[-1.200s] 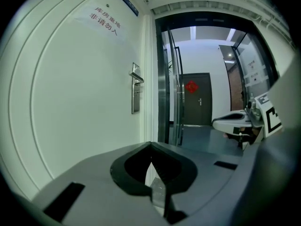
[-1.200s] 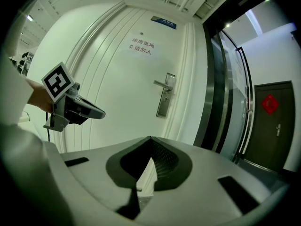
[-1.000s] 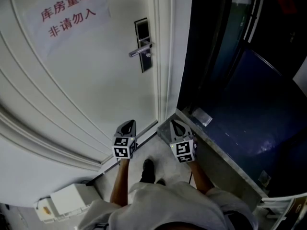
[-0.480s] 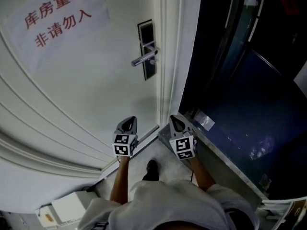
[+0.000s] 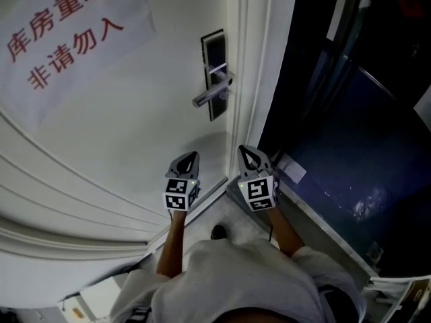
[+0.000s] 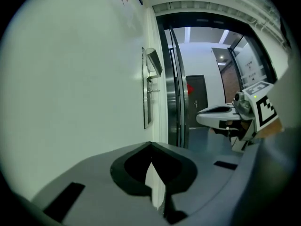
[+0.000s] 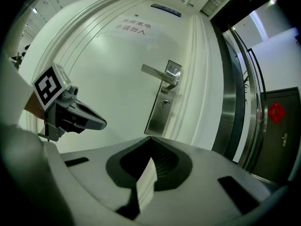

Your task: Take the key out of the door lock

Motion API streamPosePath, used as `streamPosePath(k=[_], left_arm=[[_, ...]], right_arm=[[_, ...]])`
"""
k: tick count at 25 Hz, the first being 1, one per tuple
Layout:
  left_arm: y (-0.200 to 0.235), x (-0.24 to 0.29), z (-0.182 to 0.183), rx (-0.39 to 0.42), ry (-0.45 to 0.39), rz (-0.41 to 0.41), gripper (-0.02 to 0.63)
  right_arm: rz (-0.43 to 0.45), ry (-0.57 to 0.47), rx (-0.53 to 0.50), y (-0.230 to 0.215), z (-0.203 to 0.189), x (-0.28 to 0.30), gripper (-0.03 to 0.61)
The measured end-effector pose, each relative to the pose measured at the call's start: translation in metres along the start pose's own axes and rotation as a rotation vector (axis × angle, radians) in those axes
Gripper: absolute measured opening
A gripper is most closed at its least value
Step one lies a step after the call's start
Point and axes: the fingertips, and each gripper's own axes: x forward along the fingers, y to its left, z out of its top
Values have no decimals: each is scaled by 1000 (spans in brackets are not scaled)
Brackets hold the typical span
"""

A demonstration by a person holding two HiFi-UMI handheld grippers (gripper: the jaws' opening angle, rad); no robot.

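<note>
One key (image 7: 163, 102) well beyond right gripper (image 7: 150, 138)

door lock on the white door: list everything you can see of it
The door lock is a tall, narrow plate, brushed silver in the right gripper view, dark at the top in the head view, mounted upright on the white door near its edge by the frame. A silver lever handle juts from its upper part, roughly level, pointing away from the frame. Below the lever a small key sticks out of the plate. Nothing touches the lock.
</note>
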Motion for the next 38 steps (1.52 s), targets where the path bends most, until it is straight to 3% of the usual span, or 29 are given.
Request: streamPosePath(k=[14,24,31,34,38], left_arm=[[14,31,15,5,-30,-58,18],[21,39,14,12,-30,-80,18],[25,46,12,16,-25,-103,18],[25,52,13,19,-26,-117,18],[20,55,19,31,-34,-146,18]], right_arm=[[-25,-71,-87,-18,45,52,23],[-112,-83,-557,-39,86,76,23],[-147,-36,-929,-41,88,99,23],[-163,-31,-1020,-41,86,105,23],[-158,-48,-1050,-40,82,106,25]])
